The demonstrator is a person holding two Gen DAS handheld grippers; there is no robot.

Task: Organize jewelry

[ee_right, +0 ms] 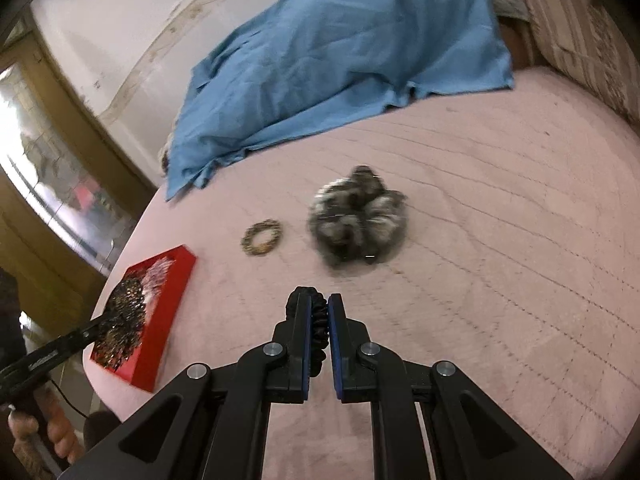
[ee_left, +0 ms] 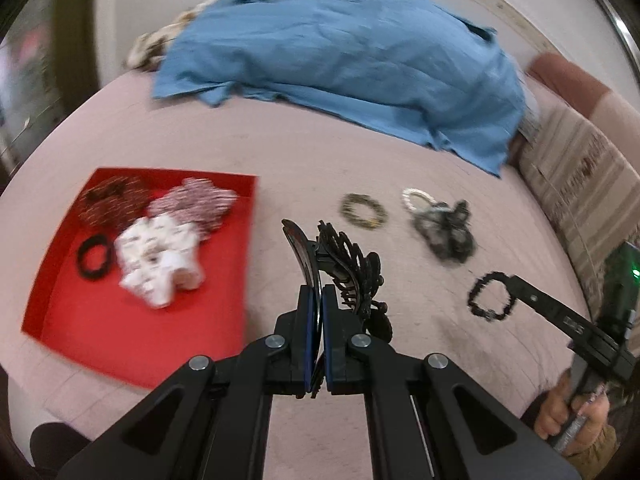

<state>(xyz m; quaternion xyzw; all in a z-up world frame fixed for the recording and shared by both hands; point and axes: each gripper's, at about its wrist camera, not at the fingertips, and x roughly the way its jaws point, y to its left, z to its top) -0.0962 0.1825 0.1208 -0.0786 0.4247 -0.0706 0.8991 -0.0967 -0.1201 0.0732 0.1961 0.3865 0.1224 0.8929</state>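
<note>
My left gripper (ee_left: 318, 294) is shut on a black claw hair clip (ee_left: 352, 276), held above the pink bed just right of the red tray (ee_left: 224, 320). The tray holds a white scrunchie (ee_left: 158, 264), a pink patterned scrunchie (ee_left: 192, 206), a dark scrunchie (ee_left: 110, 200) and a black hair tie (ee_left: 94, 258). My right gripper (ee_right: 319, 304) is shut on a black scrunchie (ee_right: 319, 326), also seen in the left wrist view (ee_left: 491, 296). A gold bracelet (ee_right: 262, 237), a grey scrunchie (ee_right: 356, 216) and a white bead bracelet (ee_left: 418, 199) lie on the bed.
A blue cloth (ee_left: 340, 60) covers the far part of the pink bed (ee_right: 500, 260). A striped cushion (ee_left: 580, 184) lies at the right. A wall and a doorway (ee_right: 52, 168) stand behind the bed.
</note>
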